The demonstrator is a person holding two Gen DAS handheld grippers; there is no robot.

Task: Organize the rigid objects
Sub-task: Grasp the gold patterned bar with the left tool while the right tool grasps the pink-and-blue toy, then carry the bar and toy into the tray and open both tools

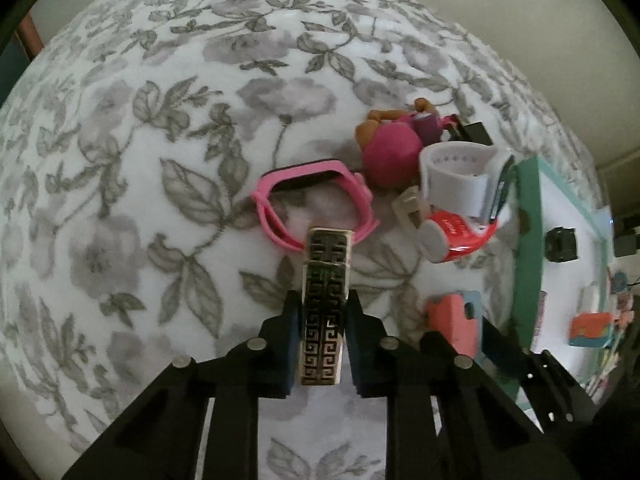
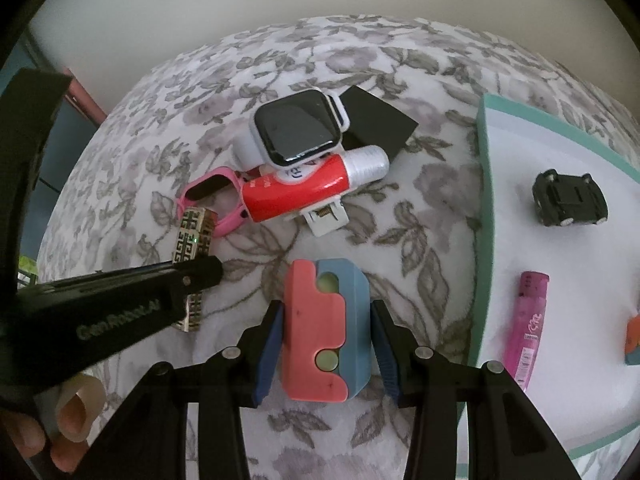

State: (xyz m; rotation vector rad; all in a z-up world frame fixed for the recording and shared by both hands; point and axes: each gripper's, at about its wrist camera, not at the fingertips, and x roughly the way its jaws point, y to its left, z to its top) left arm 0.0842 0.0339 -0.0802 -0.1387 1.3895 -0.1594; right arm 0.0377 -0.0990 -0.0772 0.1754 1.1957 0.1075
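My left gripper (image 1: 322, 320) is shut on a silver lighter with a black key pattern (image 1: 326, 304), held over the floral cloth; the lighter also shows in the right wrist view (image 2: 192, 240). My right gripper (image 2: 326, 344) is shut on a pink and blue block (image 2: 324, 332). A pile lies beyond: a pink band (image 1: 316, 204), a pink-headed doll (image 1: 394, 148), a white smartwatch (image 2: 296, 128), a red tube (image 2: 308, 186) and a white clip (image 2: 326, 216).
A white tray with a teal rim (image 2: 482, 184) sits to the right, holding a black toy car (image 2: 570, 198), a pink tube (image 2: 526, 324) and an orange and blue block (image 1: 592, 330). A black card (image 2: 376, 122) lies behind the watch. A wall stands beyond the table.
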